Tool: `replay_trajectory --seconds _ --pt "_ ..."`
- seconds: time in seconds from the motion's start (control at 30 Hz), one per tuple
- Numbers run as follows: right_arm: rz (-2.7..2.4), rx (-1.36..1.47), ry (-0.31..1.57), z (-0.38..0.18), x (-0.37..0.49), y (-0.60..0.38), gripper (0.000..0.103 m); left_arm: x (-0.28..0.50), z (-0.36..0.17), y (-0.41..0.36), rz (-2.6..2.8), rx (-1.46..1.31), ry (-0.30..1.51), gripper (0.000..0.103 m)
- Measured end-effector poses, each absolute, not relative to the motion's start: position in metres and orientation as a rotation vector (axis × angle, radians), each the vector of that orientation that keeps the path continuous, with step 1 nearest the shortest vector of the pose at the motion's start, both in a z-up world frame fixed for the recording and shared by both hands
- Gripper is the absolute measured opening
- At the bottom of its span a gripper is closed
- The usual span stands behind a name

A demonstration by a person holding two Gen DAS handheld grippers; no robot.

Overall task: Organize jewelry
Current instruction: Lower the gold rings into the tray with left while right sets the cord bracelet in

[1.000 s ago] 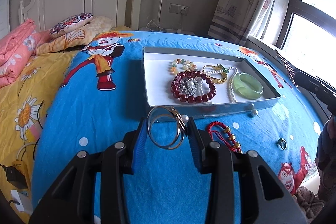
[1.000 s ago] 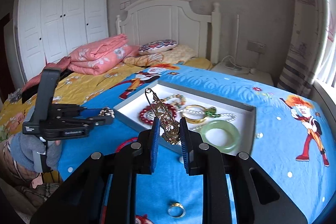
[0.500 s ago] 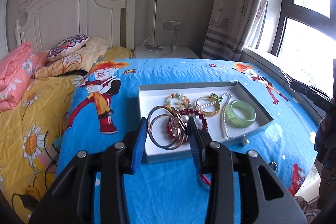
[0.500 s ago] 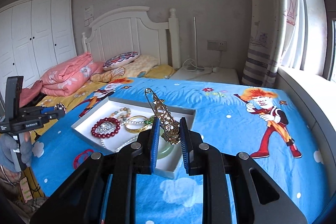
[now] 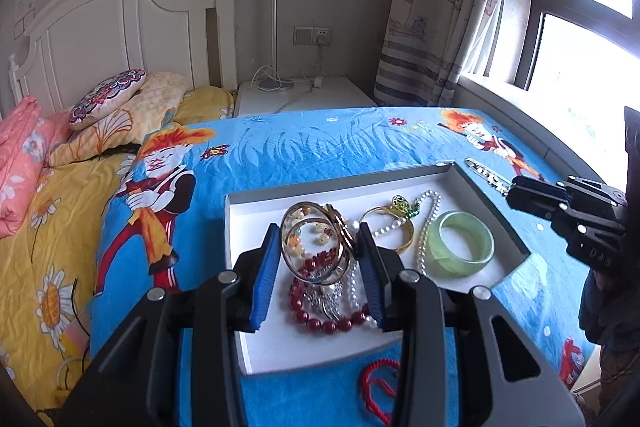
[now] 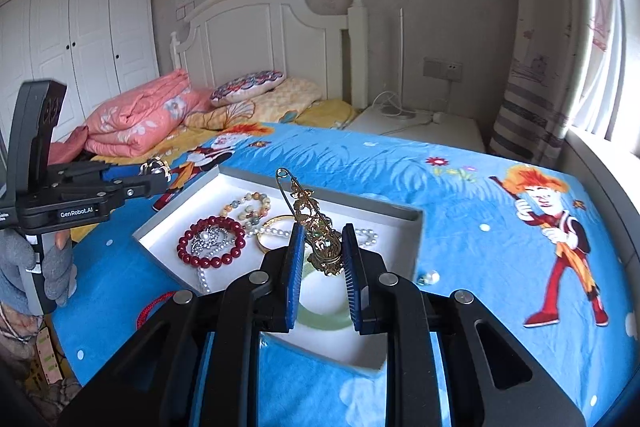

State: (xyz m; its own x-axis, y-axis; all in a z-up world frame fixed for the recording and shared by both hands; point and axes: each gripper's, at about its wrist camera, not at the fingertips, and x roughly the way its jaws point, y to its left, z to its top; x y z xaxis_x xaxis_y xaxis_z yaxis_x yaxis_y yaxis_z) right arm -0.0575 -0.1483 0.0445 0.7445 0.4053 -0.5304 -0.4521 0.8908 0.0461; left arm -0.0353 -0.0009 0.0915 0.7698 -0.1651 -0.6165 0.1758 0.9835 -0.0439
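I have both tools over the bed [image 5: 328, 143], whose blue cartoon-print cover serves as my work surface; the white headboard [image 6: 256, 23] stands at the far end. On the cover lies the shallow white tray [image 5: 248, 307], open-topped so pieces can simply be lowered in, and it is where I judge everything should end up.

My left gripper [image 5: 318, 259] hangs above the tray's near left part, its blue pads pinching a pair of thin gold bangles [image 5: 316, 243] upright by their sides, so the rings should drop flat when I let go. My right gripper [image 6: 320, 259] is over the tray's near right corner, its pads pressed on the ornate base of a gold brooch pin [image 6: 310, 223], the long clasp pointing up and away so it snags nothing on the way in.

Already in the tray, well inside the walls: a pale green jade bangle [image 5: 460, 243] on the right, a dark red bead bracelet [image 5: 328, 311] ringing a silver brooch [image 6: 210, 241] near the front, a gold bangle [image 5: 392, 231] and a pearl strand [image 5: 426, 227] in the middle, and a pastel bead bracelet [image 6: 248, 207] at the far side.

Outside it, a red cord bracelet [image 5: 376, 383] lies on the cover just beside the near wall, and a small pearl-like bead [image 6: 428, 277] sits by the right wall; both look not yet collected.
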Motion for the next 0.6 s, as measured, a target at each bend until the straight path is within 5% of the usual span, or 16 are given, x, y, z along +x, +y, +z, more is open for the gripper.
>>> replay_trajectory --seconds 0.6 --pt "0.504 -0.097 0.769 0.004 -0.033 -0.079 0.020 0.046 0.048 0.016 -0.156 0.109 0.853 0.038"
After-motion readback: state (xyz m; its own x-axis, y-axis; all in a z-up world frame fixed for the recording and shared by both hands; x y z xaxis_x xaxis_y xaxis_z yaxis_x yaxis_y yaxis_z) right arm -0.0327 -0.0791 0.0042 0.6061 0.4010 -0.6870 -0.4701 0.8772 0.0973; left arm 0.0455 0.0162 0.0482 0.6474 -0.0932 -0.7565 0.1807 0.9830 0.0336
